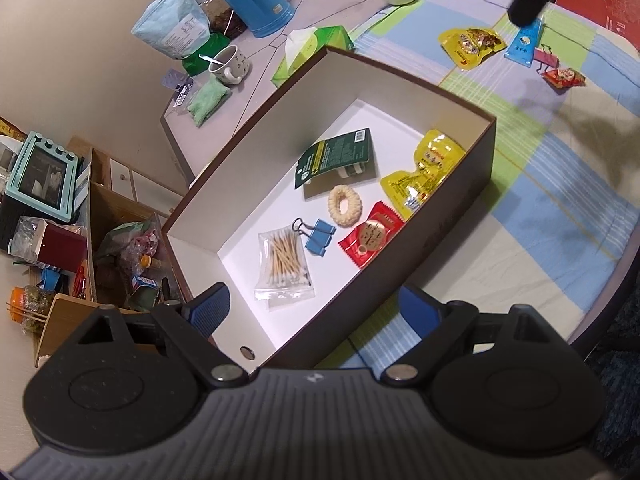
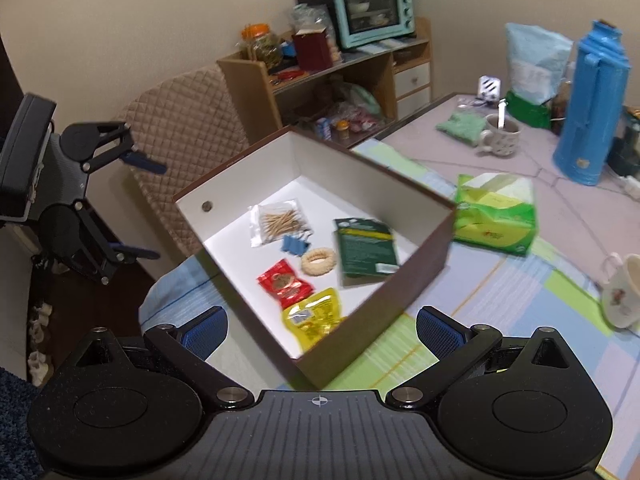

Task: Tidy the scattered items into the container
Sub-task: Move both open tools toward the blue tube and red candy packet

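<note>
A brown box (image 1: 452,216) with a white inside holds a cotton swab bag (image 1: 284,266), a blue binder clip (image 1: 320,236), a red snack packet (image 1: 370,238), a woven ring (image 1: 345,205), a yellow pouch (image 1: 424,172) and a green card (image 1: 336,158). On the checked cloth beyond it lie a yellow pouch (image 1: 472,46), a blue sachet (image 1: 524,46), a pink clip (image 1: 546,58) and a red packet (image 1: 563,77). My left gripper (image 1: 316,306) is open and empty over the box's near end. My right gripper (image 2: 322,328) is open and empty at the opposite corner of the box (image 2: 384,312).
A green tissue pack (image 2: 496,216) lies beside the box. Two cups (image 2: 500,134) (image 2: 624,290), a blue thermos (image 2: 592,104) and a light blue bag (image 2: 536,64) stand on the table. A quilted chair (image 2: 180,128) and a cluttered shelf (image 2: 320,76) are beyond the table edge.
</note>
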The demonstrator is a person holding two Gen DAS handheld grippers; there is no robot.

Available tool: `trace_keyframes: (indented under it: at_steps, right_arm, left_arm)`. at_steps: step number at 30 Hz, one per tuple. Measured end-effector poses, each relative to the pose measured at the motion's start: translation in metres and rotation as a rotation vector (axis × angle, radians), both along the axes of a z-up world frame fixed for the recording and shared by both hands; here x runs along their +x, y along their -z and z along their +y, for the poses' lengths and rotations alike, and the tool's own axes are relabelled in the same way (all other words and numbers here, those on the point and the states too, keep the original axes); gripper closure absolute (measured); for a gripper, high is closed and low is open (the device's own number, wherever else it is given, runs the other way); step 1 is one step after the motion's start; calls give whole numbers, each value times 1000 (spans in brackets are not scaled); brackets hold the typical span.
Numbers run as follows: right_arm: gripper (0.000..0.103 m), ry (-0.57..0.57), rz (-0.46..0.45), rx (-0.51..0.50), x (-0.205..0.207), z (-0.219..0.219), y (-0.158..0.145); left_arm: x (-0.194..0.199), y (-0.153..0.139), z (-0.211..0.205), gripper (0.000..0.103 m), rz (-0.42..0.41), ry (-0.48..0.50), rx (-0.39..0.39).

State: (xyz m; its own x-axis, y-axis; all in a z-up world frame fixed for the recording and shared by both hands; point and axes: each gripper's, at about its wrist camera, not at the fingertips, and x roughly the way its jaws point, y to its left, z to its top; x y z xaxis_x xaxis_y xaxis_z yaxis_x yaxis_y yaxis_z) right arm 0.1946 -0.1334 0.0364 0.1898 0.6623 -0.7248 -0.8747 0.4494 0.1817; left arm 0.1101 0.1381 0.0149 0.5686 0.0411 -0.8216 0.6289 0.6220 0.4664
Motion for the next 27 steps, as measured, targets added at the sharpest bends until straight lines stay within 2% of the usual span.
trace_keyframes:
  at_steps: [7, 13, 19, 27]
  right_arm:
    - [0, 168, -40, 42, 24, -69, -27]
    - [0, 287, -24, 17, 33, -135, -30]
    - [0, 325, 26, -69, 27, -187, -12]
    - [0, 334, 101, -132, 22, -233, 20]
  left_arm:
    - [-1, -5, -16, 13, -18, -18, -63]
    - [1, -9, -36, 13, -24, -23, -128]
    - [-2, -9, -72, 13, -3, 11, -208]
    - [-17, 11, -138, 13, 50, 92, -275]
